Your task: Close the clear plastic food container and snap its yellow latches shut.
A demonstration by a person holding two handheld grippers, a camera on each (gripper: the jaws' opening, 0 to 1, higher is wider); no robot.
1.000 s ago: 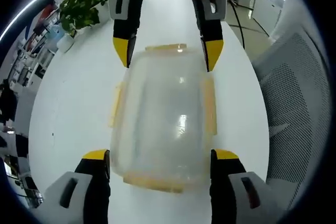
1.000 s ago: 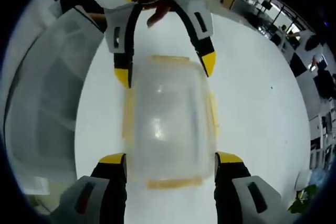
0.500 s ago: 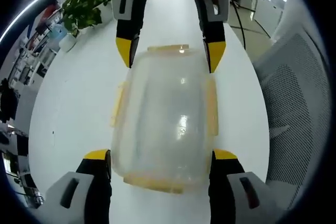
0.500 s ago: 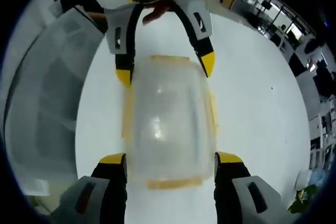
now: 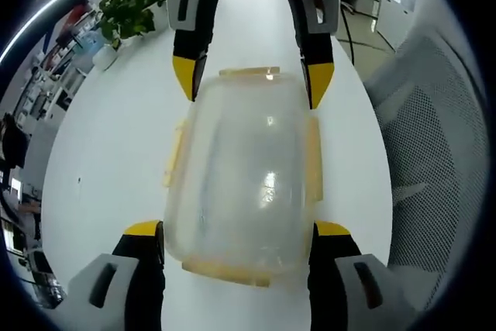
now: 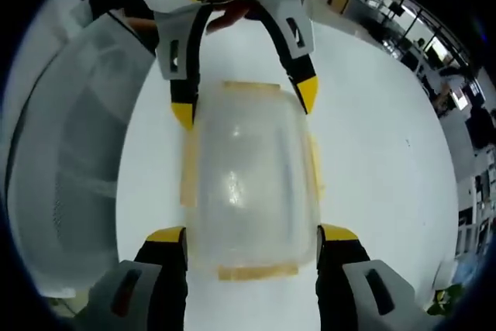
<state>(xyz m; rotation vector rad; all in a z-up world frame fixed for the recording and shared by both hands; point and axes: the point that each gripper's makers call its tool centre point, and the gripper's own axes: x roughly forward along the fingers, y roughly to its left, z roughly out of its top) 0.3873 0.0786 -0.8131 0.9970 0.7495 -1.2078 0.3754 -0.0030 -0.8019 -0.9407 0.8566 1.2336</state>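
The clear plastic container (image 5: 240,168) (image 6: 248,176) lies on the white table (image 5: 108,160) with its lid on top. Pale yellow latches show on its long sides (image 5: 172,153) (image 5: 312,156) and at both ends (image 5: 229,271) (image 5: 248,72); the side ones flare out a little. My left gripper (image 5: 236,229) stands open, its yellow-tipped jaws straddling the near end of the container. My right gripper (image 5: 250,79) comes in from the far end, also open, a tip at each far corner. In the right gripper view the same holds mirrored: right gripper (image 6: 252,232) near, left gripper (image 6: 244,102) far.
A grey mesh chair (image 5: 434,153) (image 6: 70,160) stands close beside the table. A potted plant (image 5: 132,5) sits at the table's far end. Office desks and people lie beyond (image 6: 457,83). Bare white tabletop (image 6: 380,176) runs along the container's other side.
Both views have shifted slightly; container and grippers keep the same places relative to each other.
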